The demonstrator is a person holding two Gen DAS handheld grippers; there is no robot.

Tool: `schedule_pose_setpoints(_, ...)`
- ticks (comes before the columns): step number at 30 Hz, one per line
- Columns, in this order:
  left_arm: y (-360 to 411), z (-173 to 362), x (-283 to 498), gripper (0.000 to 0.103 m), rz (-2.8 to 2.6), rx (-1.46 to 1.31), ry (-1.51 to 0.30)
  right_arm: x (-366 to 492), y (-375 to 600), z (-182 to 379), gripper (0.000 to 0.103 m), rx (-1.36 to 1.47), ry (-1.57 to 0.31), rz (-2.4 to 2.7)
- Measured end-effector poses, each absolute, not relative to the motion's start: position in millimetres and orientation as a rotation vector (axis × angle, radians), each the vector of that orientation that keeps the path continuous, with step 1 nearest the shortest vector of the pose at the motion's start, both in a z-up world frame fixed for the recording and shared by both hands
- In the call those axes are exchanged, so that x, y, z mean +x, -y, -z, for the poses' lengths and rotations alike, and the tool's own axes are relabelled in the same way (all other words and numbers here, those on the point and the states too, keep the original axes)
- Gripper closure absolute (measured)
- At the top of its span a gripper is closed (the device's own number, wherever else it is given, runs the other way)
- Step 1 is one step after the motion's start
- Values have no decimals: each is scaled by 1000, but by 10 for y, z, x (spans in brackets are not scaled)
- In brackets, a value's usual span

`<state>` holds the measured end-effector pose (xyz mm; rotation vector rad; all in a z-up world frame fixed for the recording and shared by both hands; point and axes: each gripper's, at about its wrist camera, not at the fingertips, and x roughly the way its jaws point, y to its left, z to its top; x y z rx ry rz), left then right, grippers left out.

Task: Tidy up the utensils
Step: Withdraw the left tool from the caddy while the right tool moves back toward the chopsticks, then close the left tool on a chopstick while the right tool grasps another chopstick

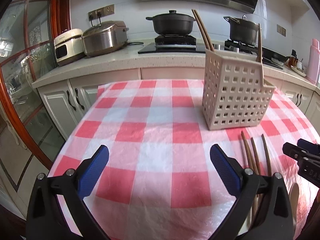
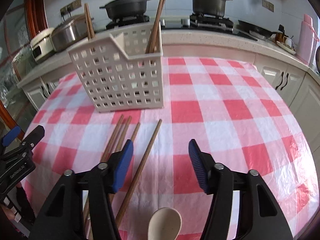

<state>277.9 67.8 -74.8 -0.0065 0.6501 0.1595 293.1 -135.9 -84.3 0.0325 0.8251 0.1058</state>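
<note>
Here the right gripper (image 2: 160,160) hovers with its jaws spread wide, empty, over the checked table (image 2: 230,104). A pale spoon (image 2: 165,223) lies at 6 o'clock beneath it, and loose chopsticks (image 2: 140,170) run toward 11 o'clock. They lie close together, so closing on one could drag a neighbour or roll it away. The left gripper (image 1: 159,161), also spread and empty, waits apart. Further off at 11 o'clock stands the perforated holder (image 2: 120,80) with chopsticks upright inside; it looks light, so a clumsy insertion might tip it. Small lettering on the left gripper's body is, I think, unreadable.
</note>
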Motion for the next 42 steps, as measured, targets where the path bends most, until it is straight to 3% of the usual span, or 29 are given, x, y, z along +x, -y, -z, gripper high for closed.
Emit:
schedule_pose_setpoints(8, -681, 796, 2764, 5, -144, 14, -650, 3056, 1248, 1035, 66, 26, -914, -107)
schedule_pose_setpoints(24, -630, 815, 2783, 5, -96, 17, -662, 3227, 1097, 1162, 72, -41, -985, -92)
schedule_pose_setpoints(30, -509, 836, 2808, 5, -66, 32, -680, 3201, 1095, 1163, 90, -64, -975, -103)
schedule_pose_setpoints(38, -330, 869, 2904, 6, -4, 15, -735, 3115, 1196, 1085, 96, -24, -943, -152)
schedule_pose_setpoints(42, -185, 891, 2947, 11, 28, 18, -759, 3079, 1278, 977, 96, 6, -911, -170)
